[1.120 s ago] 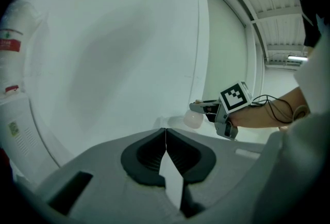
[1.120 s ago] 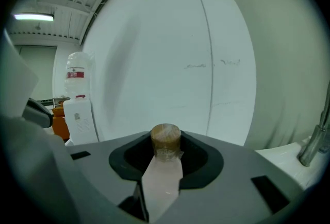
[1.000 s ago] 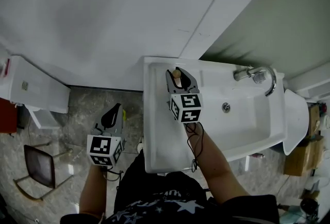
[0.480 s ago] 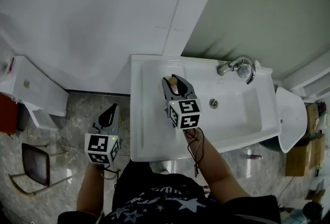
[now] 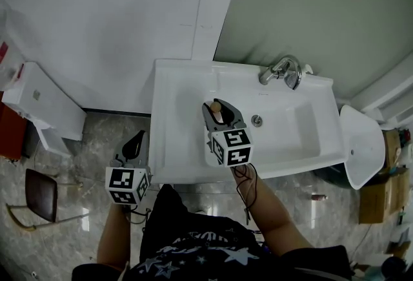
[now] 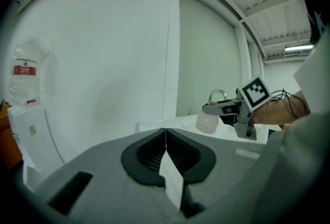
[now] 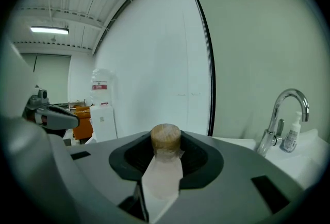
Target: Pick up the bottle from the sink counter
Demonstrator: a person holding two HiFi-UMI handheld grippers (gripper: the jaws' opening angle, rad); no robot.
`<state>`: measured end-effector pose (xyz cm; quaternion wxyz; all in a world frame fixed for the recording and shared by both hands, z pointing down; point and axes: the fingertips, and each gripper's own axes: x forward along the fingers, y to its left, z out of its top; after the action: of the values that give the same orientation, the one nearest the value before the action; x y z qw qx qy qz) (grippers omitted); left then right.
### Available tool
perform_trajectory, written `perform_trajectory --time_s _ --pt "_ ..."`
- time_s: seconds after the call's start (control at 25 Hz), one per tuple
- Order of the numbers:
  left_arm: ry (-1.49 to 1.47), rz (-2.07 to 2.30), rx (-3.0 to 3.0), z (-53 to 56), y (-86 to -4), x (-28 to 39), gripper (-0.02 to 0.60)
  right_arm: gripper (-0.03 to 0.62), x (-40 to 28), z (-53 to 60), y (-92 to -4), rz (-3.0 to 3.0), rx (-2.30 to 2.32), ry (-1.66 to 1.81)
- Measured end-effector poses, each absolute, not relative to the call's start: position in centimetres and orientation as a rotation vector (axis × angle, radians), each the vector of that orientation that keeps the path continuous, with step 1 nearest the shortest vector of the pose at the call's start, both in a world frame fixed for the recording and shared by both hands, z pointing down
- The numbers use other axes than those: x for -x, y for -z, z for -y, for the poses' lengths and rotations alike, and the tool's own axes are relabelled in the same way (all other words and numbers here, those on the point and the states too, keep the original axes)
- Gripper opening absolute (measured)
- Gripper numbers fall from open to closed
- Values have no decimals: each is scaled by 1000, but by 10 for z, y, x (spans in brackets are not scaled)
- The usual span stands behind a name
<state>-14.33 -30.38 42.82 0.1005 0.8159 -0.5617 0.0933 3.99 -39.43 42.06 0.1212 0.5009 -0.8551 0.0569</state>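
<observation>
I have the bottle [image 7: 164, 166] pinched in the right tongs [image 5: 219, 112], with the left tongs [image 6: 165, 135] pressed together. A jolt could drop it.

Head view above sink [image 5: 169, 134]; gripper views level

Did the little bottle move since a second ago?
Yes. Gripped in the right tongs, the bottle has come away from the sink's back rim, toward the person and nearer the drain.
</observation>
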Motion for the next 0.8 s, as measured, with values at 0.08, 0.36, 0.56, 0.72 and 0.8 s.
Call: perform_trajectory --time_s 0.08,0.36,0.56,0.72,0.8 --pt "-268 1671 -2407 289 -428 134 20 135 -47 379 -420 2509 -1447 -158" --pt "-254 1713 -2388 238 -426 109 20 135 -67 325 -415 2556 -1406 -156" --pt "-245 1747 -2367 202 -425 96 20 135 -82 285 -415 2579 -1378 -161" --pt "-237 1780 -2354 175 -421 88 20 135 -95 257 -413 2594 -1362 -159" --pt "-238 1791 -2350 163 -420 83 20 135 -103 246 -412 2598 -1363 -157"
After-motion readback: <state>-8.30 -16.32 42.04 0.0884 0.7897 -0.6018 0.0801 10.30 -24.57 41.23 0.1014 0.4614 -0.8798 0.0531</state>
